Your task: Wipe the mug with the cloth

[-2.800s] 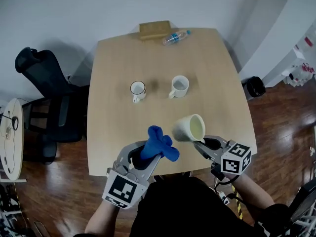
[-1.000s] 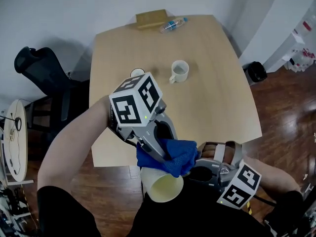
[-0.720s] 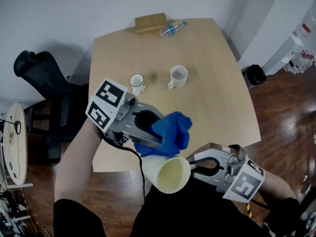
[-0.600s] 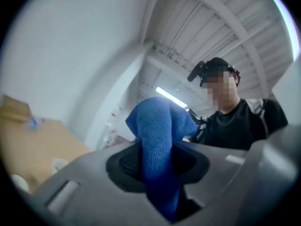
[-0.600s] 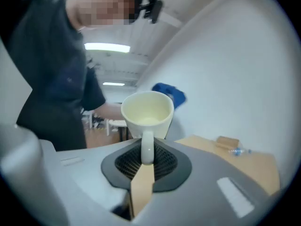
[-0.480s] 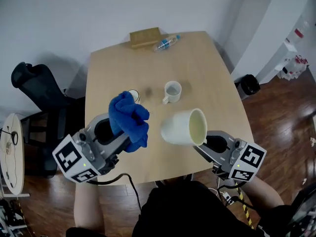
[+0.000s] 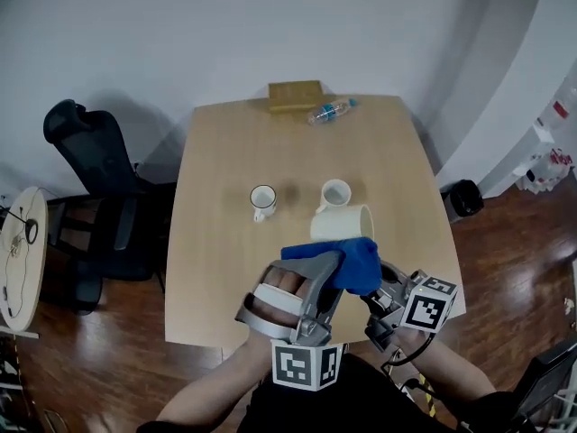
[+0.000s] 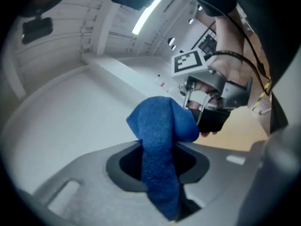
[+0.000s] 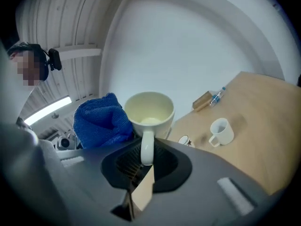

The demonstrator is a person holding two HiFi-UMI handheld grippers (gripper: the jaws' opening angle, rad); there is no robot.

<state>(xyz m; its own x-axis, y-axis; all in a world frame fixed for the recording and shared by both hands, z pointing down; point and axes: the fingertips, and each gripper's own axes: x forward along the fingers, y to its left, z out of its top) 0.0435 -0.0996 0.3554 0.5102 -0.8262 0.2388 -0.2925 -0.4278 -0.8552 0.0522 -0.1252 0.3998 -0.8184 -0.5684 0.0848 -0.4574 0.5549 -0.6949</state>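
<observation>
1. Left gripper (image 7: 332,269): jaws clamped on the blue cloth (image 7: 356,264). The cloth's tail runs down between the jaws and its bunched end stands out past the tips. The marker cube faces the head view at the bottom of the frame.
2. Right gripper (image 9: 146,165): jaws closed on the handle of the cream mug (image 9: 149,109), with the handle pinched between them.
3. Cream mug: held in the air above the near part of the table (image 7: 216,242), clear of the tabletop. In the right gripper view its mouth faces the camera and the inside is pale yellow.
4. Blue cloth, position: its bunched end lies against the mug's outer wall, beside the rim.
5. White mug (image 7: 334,193): upright on the table, just beyond the held mug.
6. Small dark-rimmed mug (image 7: 263,200): upright on the table, near the white mug.
7. Plastic bottle (image 7: 332,111): lying on its side at the table's far edge.
8. Wooden block (image 7: 294,95): at the far edge, just beside the bottle.
9. Black office chair (image 7: 99,179): on the wood floor, beside the table.
</observation>
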